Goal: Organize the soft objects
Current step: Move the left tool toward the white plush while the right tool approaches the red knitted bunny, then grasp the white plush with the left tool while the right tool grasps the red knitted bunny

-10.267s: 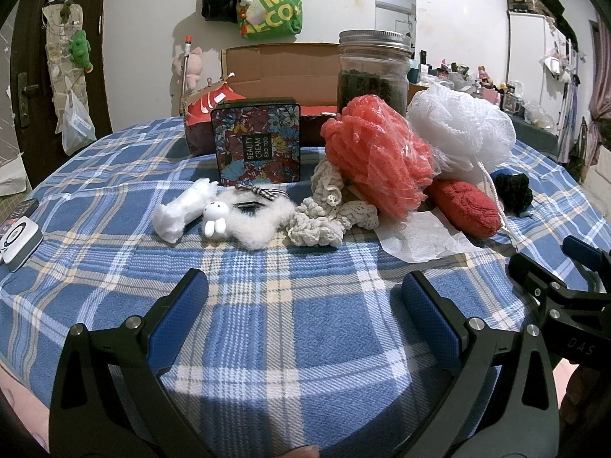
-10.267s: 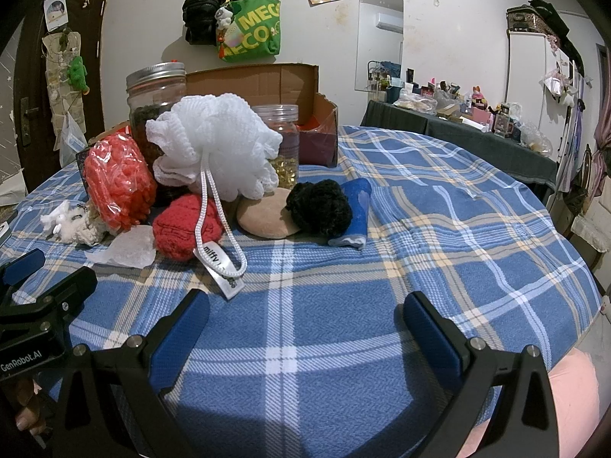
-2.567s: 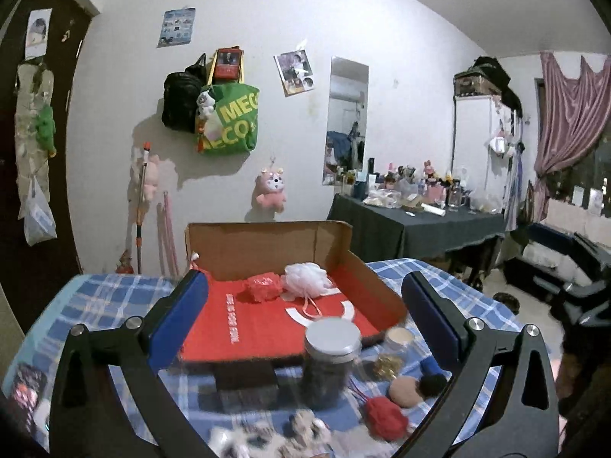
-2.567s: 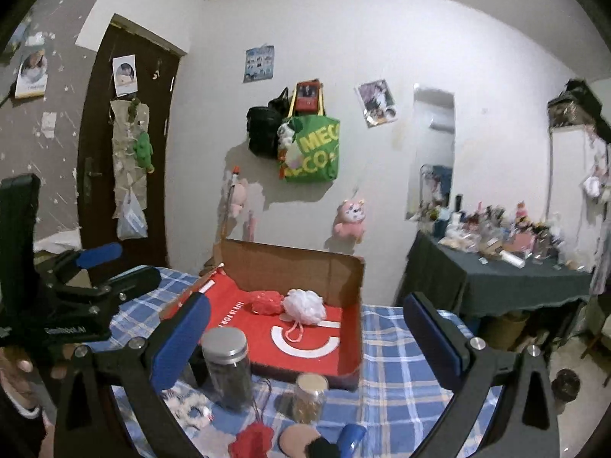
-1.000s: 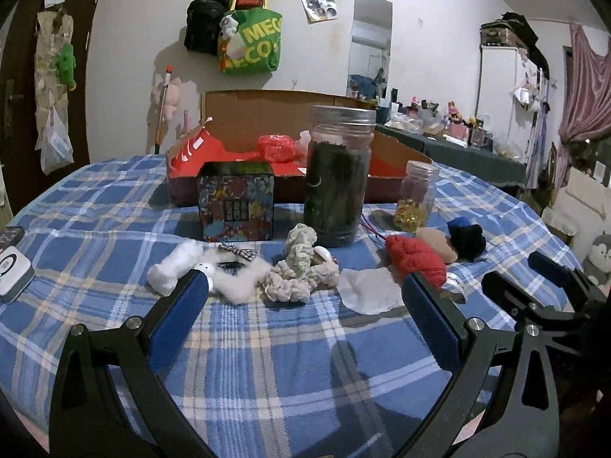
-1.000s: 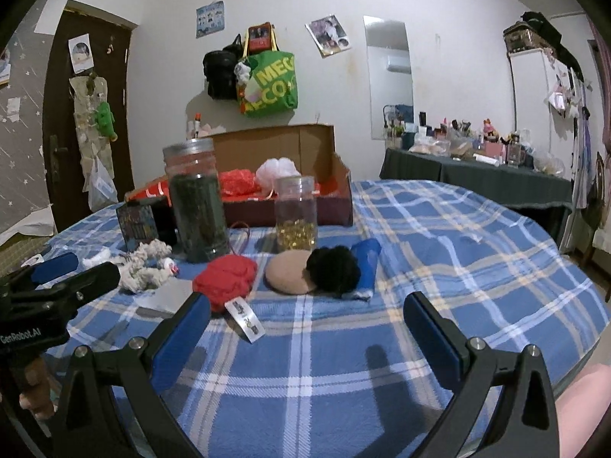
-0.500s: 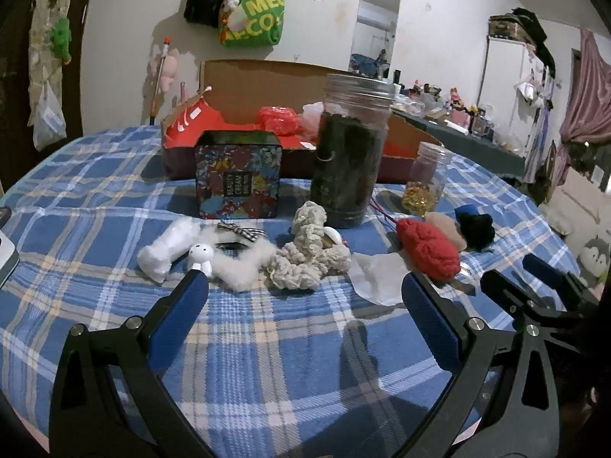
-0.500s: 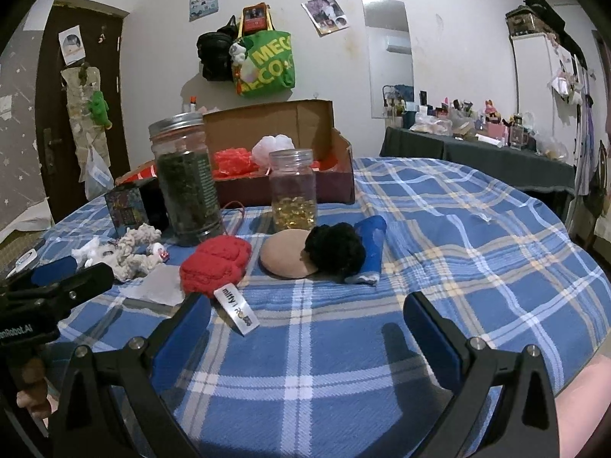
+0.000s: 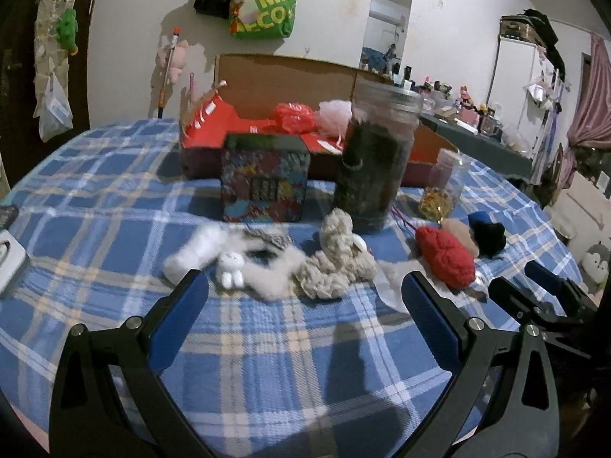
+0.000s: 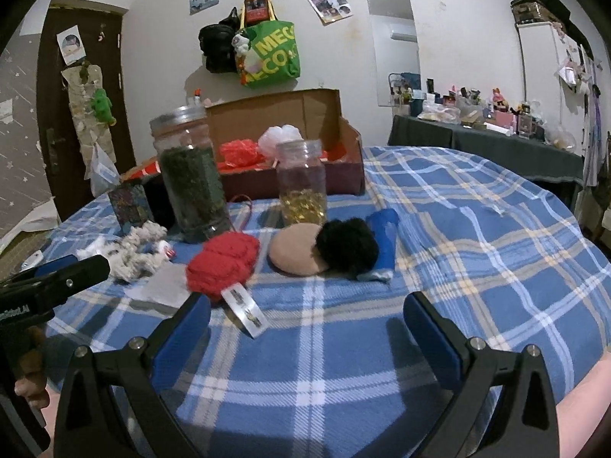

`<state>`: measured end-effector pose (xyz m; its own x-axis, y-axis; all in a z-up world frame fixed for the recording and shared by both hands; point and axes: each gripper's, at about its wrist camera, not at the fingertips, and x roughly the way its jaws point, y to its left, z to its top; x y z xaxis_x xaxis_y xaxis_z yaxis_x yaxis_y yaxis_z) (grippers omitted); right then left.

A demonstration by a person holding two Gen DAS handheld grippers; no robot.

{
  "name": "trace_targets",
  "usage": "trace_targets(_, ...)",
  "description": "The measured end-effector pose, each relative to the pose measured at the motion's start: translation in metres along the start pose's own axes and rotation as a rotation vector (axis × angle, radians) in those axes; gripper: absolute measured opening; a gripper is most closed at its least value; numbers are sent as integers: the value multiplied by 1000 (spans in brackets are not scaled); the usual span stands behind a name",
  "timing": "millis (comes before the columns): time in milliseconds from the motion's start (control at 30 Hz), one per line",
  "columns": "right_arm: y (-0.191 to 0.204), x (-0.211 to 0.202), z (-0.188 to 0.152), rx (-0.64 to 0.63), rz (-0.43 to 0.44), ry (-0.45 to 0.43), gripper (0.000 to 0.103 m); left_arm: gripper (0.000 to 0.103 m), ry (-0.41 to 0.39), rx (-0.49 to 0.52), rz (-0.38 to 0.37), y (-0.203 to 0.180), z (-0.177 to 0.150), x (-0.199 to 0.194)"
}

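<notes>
My left gripper [image 9: 303, 297] is open and empty, low over the plaid cloth just in front of a white fluffy piece with a small bunny [image 9: 231, 267] and a cream knitted item [image 9: 336, 263]. My right gripper [image 10: 305, 318] is open and empty in front of a red knitted item [image 10: 221, 259], a beige pad [image 10: 296, 252], a black pom-pom [image 10: 349, 246] and a blue cloth roll [image 10: 383, 242]. A red mesh pouf [image 10: 238, 152] and a white pouf [image 10: 280, 135] lie in the cardboard box [image 10: 343, 152] at the back.
A tall dark-filled jar [image 9: 376, 160], a small jar of yellow beads [image 10: 301, 183] and a patterned tin [image 9: 265, 175] stand between the soft things and the box. A white tag [image 10: 246, 309] and thin paper [image 10: 162, 284] lie near the red item. A device [image 9: 9, 259] lies at left.
Both grippers have come down and moved closer to the soft objects on the cloth. The poufs, on the cloth 10 s ago, now lie in the box.
</notes>
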<state>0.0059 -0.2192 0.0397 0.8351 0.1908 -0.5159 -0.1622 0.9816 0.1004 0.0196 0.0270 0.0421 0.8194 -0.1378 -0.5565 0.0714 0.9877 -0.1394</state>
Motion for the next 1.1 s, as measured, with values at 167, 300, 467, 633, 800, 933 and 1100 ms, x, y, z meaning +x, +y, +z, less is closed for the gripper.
trace_targets(167,5,-1,14,-14,34,1,103,103,-15,24,15,13,17,-8)
trace_targets(300,14,4,29,-32,67,19,103,103,3,30,15,29,28,-7)
trace_targets(467,29,15,42,-61,93,53,103,103,56,64,-10,42,38,2)
trace_targets(633,42,31,51,-82,112,114,103,103,120,107,-48,47,42,15)
trace_targets(800,45,41,56,-66,132,145,98,103,141,152,-49,53,44,21)
trace_targets(933,44,45,58,-63,130,162,91,102,150,159,-42,64,47,21)
trace_targets(1100,41,50,57,-50,130,185,82,98,169,187,-42,75,47,22)
